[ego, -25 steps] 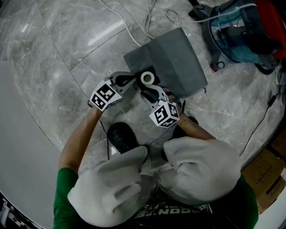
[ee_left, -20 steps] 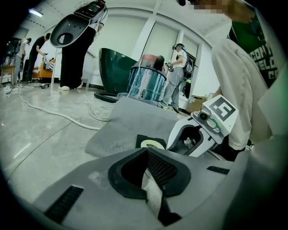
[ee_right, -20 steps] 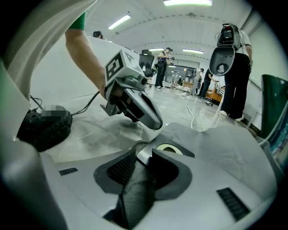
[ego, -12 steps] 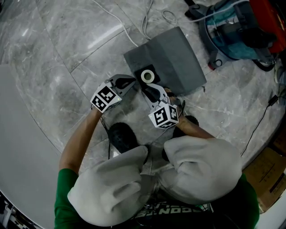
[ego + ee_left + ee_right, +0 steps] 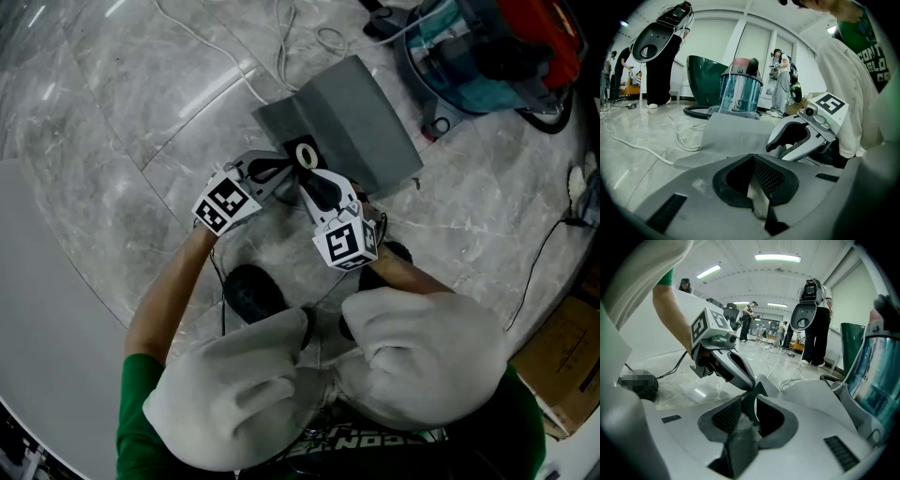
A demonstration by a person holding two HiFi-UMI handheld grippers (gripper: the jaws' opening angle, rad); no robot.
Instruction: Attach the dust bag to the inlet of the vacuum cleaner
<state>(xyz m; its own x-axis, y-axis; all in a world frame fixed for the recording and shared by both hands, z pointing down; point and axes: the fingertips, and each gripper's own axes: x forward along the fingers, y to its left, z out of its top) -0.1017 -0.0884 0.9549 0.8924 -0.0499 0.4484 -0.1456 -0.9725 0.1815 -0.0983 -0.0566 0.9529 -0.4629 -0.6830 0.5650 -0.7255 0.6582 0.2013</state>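
The flat grey fabric dust bag (image 5: 361,117) lies on the marble floor (image 5: 141,112). My left gripper (image 5: 281,169) and right gripper (image 5: 314,183) each have their jaws clamped tight on its near edge, either side of the white ring collar (image 5: 307,155). The teal-drummed vacuum cleaner (image 5: 478,56) stands just beyond the bag.

Large glossy grey marble tiles covered the floor (image 5: 112,141), with pale streaks of reflected light ahead and left of the fingers (image 5: 323,192). White cables (image 5: 658,155) trailed over it beyond them. A cardboard box (image 5: 567,366) sat well behind, to the right. Far ahead stood tall pale window panels (image 5: 757,51) and a dark green tub (image 5: 705,75), under ceiling strip lights (image 5: 778,258).
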